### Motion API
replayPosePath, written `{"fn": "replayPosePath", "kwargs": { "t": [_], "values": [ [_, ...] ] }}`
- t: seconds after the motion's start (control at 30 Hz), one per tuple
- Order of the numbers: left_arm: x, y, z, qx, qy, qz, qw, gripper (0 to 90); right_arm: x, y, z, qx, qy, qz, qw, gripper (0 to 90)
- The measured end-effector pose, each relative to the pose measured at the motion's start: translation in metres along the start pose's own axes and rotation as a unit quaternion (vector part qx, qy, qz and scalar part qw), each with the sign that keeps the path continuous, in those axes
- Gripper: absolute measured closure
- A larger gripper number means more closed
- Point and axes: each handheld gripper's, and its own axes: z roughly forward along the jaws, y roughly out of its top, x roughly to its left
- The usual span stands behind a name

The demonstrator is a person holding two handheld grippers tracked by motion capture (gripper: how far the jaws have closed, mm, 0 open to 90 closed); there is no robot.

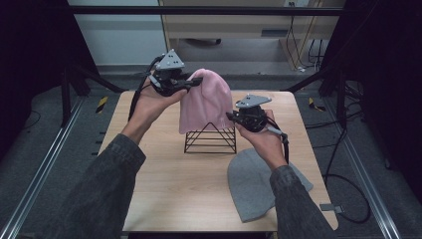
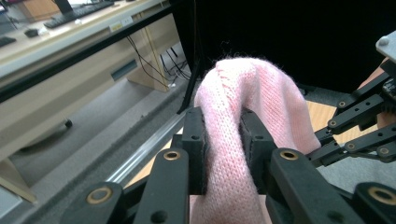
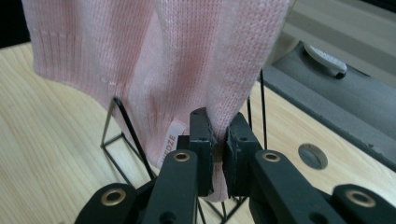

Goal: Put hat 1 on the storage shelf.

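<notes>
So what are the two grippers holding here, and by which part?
Both hold the pink beanie over the wire stand. The left gripper pinches a fold near its crown; the right gripper pinches its lower hem edge, beside the label.

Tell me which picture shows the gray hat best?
The high view: the gray hat lies flat on the table, near the person's right arm. Both gripper views look at the pink hat instead, held by each tool.

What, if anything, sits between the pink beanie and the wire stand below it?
Nothing visible. The pink beanie hangs directly over the black wire stand, its hem already at the stand's peak. The left gripper pinches its top and the right gripper its lower edge. The grey beanie lies off to the side.
</notes>
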Motion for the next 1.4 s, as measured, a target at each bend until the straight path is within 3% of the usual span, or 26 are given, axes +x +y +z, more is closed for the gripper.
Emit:
{"fn": "replayPosePath", "kwargs": {
  "t": [0.43, 0.73, 0.97, 1.17, 1.4],
  "values": [
    [-0.019, -0.008, 0.012, 0.035, -0.015, 0.020, 0.9991, 73.8, -0.001, -0.023, 0.005, 0.035, -0.001, 0.004, 0.9994, 83.5],
    [-0.019, -0.025, 0.019, 0.046, -0.029, -0.003, 0.9985, 71.9, 0.000, -0.033, 0.009, 0.061, 0.004, 0.005, 0.9981, 83.5],
    [-0.028, -0.031, 0.024, 0.058, -0.036, -0.001, 0.9977, 72.3, -0.002, -0.045, 0.015, 0.074, 0.014, 0.020, 0.9969, 83.4],
    [-0.033, -0.038, 0.030, 0.071, -0.043, -0.014, 0.9965, 72.2, 0.000, -0.049, 0.020, 0.094, 0.018, 0.017, 0.9952, 82.1],
    [-0.038, -0.049, 0.036, 0.080, -0.055, -0.036, 0.9946, 73.6, 0.001, -0.062, 0.010, 0.116, 0.012, 0.021, 0.9929, 56.2]
  ]
}}
